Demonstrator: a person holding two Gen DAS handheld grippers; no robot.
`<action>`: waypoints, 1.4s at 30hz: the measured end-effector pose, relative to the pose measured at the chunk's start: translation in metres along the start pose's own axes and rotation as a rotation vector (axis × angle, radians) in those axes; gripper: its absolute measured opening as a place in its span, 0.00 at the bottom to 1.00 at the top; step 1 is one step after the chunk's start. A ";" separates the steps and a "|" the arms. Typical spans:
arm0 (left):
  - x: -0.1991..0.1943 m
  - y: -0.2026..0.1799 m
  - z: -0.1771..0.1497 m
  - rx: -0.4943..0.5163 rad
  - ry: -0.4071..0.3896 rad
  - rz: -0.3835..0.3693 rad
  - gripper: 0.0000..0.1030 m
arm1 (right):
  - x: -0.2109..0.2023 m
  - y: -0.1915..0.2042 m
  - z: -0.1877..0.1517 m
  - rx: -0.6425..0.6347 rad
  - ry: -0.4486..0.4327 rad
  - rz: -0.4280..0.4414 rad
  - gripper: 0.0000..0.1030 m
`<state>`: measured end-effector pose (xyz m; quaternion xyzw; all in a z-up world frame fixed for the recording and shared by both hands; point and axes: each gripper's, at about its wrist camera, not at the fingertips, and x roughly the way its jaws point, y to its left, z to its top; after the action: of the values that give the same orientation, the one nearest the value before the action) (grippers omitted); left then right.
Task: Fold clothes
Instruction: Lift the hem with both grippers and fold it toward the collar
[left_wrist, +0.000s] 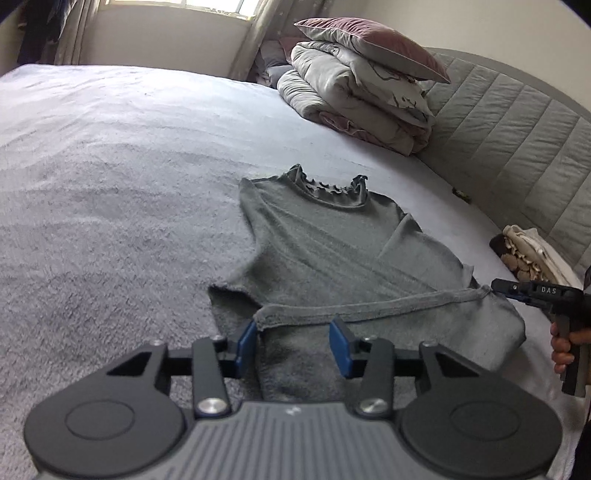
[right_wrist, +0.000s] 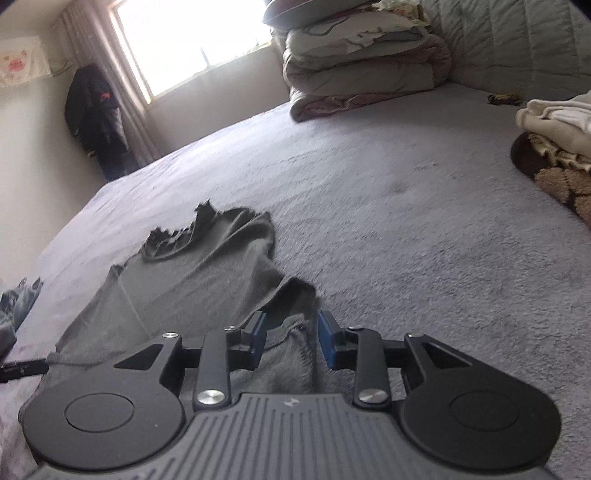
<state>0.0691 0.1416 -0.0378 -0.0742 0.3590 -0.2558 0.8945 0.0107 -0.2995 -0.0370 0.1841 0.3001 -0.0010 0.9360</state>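
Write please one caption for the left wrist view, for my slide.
Left gripper open over the folded hem of a grey top on the bed.

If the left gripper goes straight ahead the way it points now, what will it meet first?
Probably the grey top: the left gripper points down at its near folded hem, which lies between the open jaws. The bed is right beneath, though depth is unclear.

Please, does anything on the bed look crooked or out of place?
The grey top lies askew: its hem runs slanted, and one bottom corner is bunched between the right gripper blue pads. Nothing looks spilled or damaged.
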 end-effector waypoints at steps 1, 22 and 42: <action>0.000 -0.001 -0.001 0.006 0.003 0.007 0.34 | 0.002 0.002 -0.001 -0.018 0.005 -0.008 0.35; -0.010 -0.016 0.033 0.087 -0.257 0.189 0.07 | 0.016 0.052 0.021 -0.253 -0.335 -0.165 0.07; 0.112 0.038 0.123 0.075 -0.221 0.307 0.07 | 0.162 0.066 0.100 -0.395 -0.282 -0.257 0.07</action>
<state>0.2360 0.1108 -0.0275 -0.0127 0.2558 -0.1197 0.9592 0.2073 -0.2551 -0.0306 -0.0437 0.1823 -0.0866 0.9785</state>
